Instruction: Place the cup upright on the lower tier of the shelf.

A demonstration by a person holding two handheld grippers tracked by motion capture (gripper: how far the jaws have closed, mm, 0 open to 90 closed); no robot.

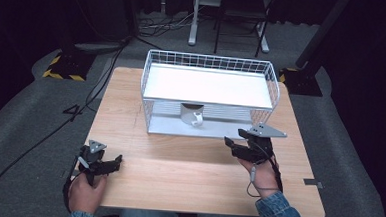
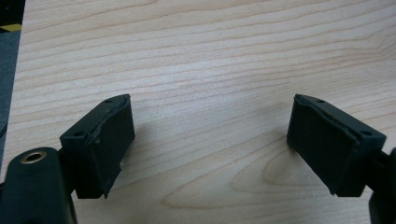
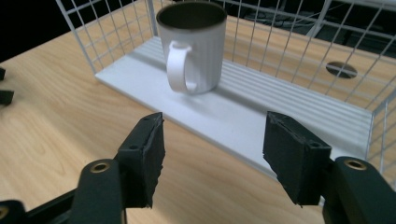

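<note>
Two grippers, one mug, one wire rack and one table make up the scene. At the left of the high view, the left gripper (image 1: 112,162) rests low over the pale wooden table (image 1: 188,161), near its front left corner; its own view shows two black, square-edged rubbery pads standing wide apart with only bare wood grain between them. In the middle stands the white wire rack (image 1: 211,64), a two-level grid basket with a smooth flat top shelf and a ribbed white bottom tray. One white ribbed mug (image 1: 193,115) stands upright on that bottom tray, handle toward the person. The right gripper view adds its dark inside. At the right, the right gripper (image 1: 231,143) sits just before the tray's front edge, jaws moderately wide, holding nothing, well short of the mug.
</note>
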